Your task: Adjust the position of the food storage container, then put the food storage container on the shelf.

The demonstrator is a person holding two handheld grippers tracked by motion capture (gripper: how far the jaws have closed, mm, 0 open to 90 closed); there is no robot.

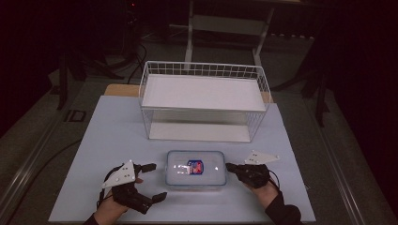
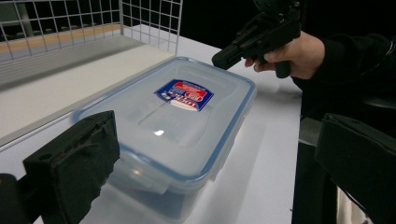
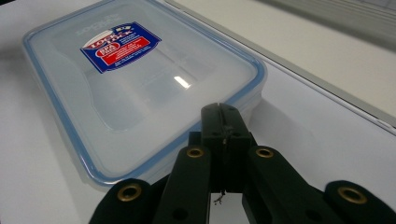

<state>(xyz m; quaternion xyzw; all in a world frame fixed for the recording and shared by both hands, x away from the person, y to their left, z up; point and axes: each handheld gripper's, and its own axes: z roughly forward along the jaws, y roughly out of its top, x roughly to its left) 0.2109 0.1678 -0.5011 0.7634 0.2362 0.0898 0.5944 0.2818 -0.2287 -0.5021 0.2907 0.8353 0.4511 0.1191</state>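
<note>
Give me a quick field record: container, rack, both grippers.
container: clear plastic box with blue-rimmed lid on, label on top, on the table
rack: white wire rack behind the box, apart from it
left gripper: jaws open, left of the box, not touching
right gripper: jaws shut, tip at the box's right end; contact unclear

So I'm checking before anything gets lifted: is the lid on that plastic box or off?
On. The blue-rimmed lid lies flat over the plastic box, edges lined up all round; whether it is latched cannot be told.
</note>
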